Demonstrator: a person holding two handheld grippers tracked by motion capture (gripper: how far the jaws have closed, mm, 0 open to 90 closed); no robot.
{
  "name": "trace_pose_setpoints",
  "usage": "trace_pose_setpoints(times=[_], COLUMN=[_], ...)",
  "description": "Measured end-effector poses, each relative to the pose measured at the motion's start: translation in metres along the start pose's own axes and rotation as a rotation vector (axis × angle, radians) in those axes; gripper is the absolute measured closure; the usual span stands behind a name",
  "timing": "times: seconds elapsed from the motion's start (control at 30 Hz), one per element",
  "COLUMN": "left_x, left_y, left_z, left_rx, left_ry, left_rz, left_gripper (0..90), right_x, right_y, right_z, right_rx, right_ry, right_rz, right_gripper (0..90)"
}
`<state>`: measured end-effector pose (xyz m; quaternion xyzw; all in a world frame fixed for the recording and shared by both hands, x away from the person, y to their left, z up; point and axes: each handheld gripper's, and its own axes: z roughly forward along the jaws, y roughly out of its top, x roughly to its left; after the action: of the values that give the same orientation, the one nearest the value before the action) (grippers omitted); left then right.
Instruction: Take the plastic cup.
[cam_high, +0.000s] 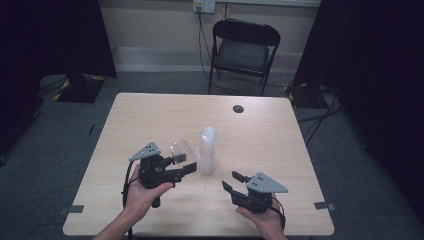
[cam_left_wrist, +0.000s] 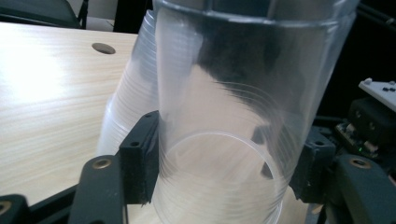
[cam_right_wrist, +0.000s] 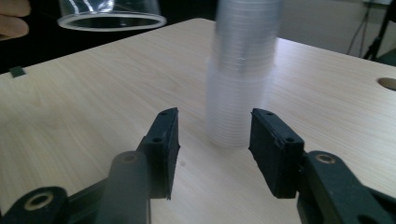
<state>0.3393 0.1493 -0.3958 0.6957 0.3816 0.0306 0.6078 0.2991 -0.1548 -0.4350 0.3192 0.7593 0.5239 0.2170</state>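
the left gripper (cam_high: 186, 165) clenched a single clear plastic cup (cam_high: 181, 150), held above the wooden table (cam_high: 150, 120) just at nine o'clock of the stack of clear cups (cam_high: 208, 149). the right gripper (cam_high: 234, 181), at five o'clock of the stack, stood with jaws apart, grasping nothing.

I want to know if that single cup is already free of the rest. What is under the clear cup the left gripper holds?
Under the clear cup, held by the left gripper, is bare table; it hangs mouth-down beside the cup stack.
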Motion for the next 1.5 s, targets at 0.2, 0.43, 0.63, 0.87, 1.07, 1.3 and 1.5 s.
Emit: trace_pose_setpoints(times=[0.2,0.43,0.63,0.87,1.07,1.3,1.5], left_x=[0.0,0.007,0.011,0.008,0.008,0.002,-0.006], left_y=[-0.003,-0.01,-0.014,-0.017,-0.021,-0.024,-0.027], left_z=[0.004,0.01,0.014,0.019,0.021,0.024,0.029], left_rx=[0.016,0.044,0.063,0.074,0.083,0.081,0.092], left_ry=[-0.039,-0.118,-0.152,-0.204,-0.279,-0.313,-0.346], left_rz=[-0.044,-0.147,-0.225,-0.28,-0.385,-0.409,-0.413], left_gripper=[37.9,38.1,39.1,39.8,40.4,41.0,40.2], right_x=[0.011,0.02,0.023,0.027,0.029,0.032,0.033], right_y=[0.005,0.015,0.01,0.011,0.013,0.014,0.015], right_z=[0.014,0.023,0.027,0.023,0.024,0.027,0.027], right_rx=[0.002,-0.046,-0.089,-0.158,-0.194,-0.242,-0.25], right_ry=[0.049,0.075,0.073,0.056,0.056,0.053,0.054], right_rz=[-0.037,-0.09,-0.094,-0.138,-0.158,-0.15,-0.144], right_gripper=[61.5,67.2,68.1,68.2,69.1,69.8,71.2])
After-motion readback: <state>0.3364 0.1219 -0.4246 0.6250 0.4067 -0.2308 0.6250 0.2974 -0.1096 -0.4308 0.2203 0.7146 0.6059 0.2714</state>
